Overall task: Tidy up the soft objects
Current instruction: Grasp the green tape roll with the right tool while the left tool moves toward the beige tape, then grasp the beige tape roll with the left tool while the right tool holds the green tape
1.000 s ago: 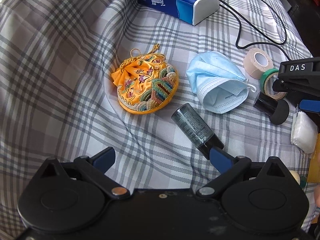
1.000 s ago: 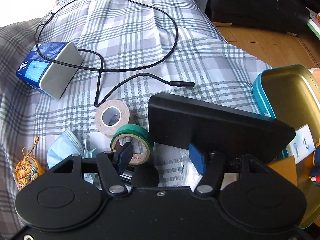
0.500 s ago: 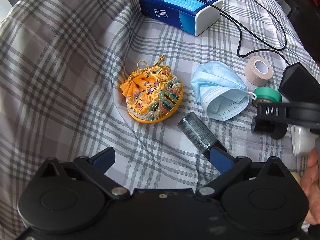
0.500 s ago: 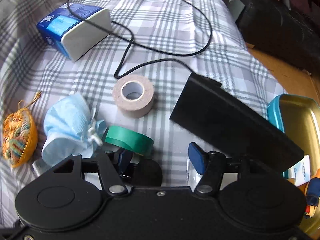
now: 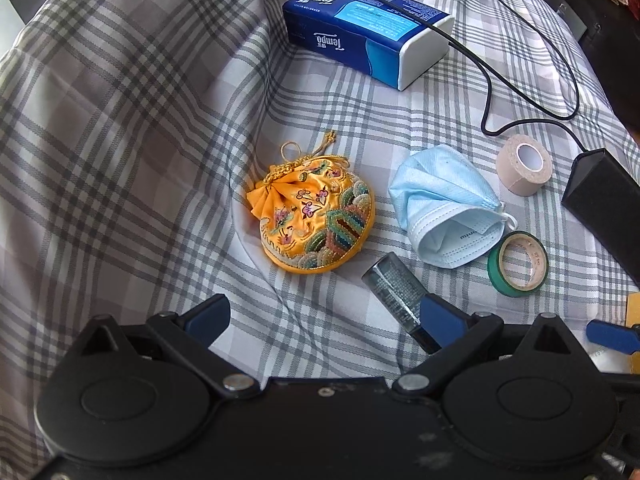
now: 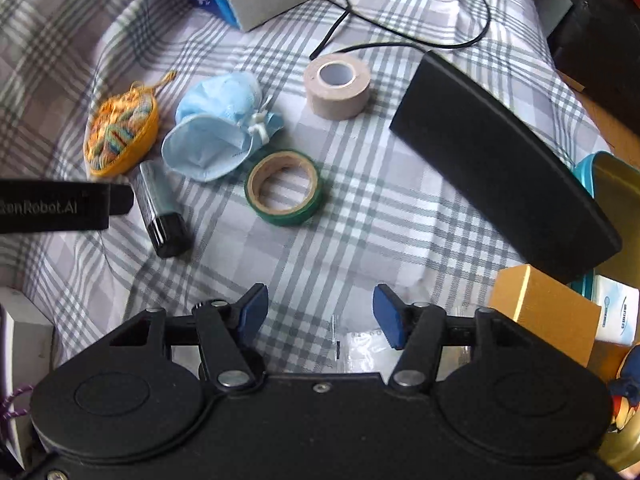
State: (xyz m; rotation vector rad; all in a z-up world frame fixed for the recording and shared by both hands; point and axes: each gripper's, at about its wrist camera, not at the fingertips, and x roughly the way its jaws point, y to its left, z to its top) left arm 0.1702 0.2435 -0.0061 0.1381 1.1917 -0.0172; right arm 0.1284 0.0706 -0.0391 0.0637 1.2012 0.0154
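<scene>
Plaid bedcover carries everything; largest item on it is the long black case, lying diagonally toward the right edge with its lower end just beside the teal-rimmed tin. Blue tissue pack sits near the far edge, a black cable draped over it. Mid-cover, in a loose cluster: embroidered orange pouch, crumpled blue face mask just to its right, apart from it; beige tape roll beyond the mask; green tape roll close by the mask's open end; dark cosmetic tube between pouch and mask, on the near side. Soft items, my reading: pouch, mask, tissue pack; none gathered yet. Step in hand looks like approach and selection, no pick begun. Left gripper hovers over bare cover near the pouch, jaws wide, nothing between them; its right fingertip overlaps the tube's cap in view, contact not clear. Right gripper has jaws at a middling gap and closing, only cloth and a clear plastic packet below; nothing pinched. Next move, as judged: carry a gripper over the pouch or mask, open enough to span it, descend and pinch the fabric without snagging the tube or green roll.
</scene>
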